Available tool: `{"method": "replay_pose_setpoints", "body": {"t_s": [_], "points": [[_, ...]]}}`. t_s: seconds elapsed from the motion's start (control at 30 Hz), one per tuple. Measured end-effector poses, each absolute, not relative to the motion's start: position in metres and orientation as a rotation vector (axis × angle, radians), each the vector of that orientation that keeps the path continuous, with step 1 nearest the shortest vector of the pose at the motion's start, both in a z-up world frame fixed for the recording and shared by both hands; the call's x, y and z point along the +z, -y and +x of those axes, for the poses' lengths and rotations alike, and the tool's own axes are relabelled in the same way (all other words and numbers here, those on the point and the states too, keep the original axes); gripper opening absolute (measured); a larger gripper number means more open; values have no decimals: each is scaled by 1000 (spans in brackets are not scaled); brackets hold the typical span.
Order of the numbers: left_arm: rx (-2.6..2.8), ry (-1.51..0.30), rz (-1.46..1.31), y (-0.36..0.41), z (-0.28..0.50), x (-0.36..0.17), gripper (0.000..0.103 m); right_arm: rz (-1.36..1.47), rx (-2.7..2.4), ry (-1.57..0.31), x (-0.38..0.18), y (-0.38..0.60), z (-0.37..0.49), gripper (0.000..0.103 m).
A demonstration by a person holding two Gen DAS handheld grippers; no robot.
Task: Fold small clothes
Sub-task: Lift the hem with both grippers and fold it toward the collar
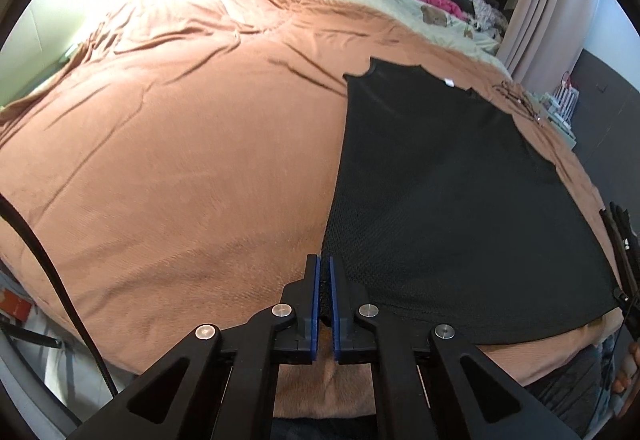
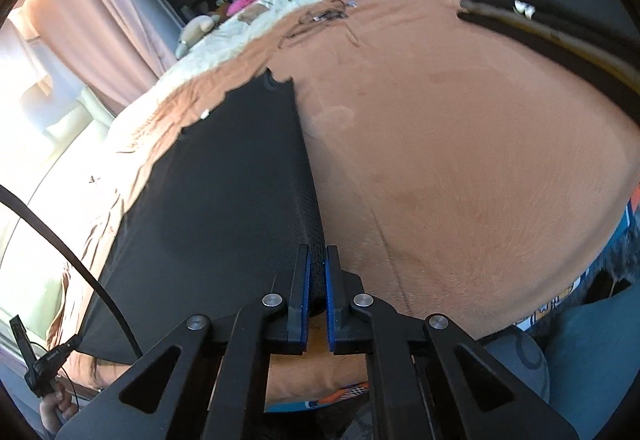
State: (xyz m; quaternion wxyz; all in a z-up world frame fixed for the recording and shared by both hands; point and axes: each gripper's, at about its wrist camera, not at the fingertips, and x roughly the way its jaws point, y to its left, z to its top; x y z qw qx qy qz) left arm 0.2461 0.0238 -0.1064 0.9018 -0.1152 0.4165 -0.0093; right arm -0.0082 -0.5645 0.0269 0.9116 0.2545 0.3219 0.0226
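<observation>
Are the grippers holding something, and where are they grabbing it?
Yes, the black shirt. The left gripper pinches its near left corner, and the right gripper pinches its near right corner.

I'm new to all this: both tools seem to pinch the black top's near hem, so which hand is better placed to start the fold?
Neither clearly. The left tool pinches the black top at one near corner, the right tool the other.

Both wrist views overlook the same bed (image 1: 180,140), close.
</observation>
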Motion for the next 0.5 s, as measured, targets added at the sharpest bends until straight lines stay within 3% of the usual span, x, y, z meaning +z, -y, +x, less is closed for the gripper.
{"method": "replay_pose_setpoints", "body": {"t_s": [0.5], "points": [[-32, -768, -260, -43, 188, -67, 4, 457, 105, -595, 45, 567, -78, 2]]}}
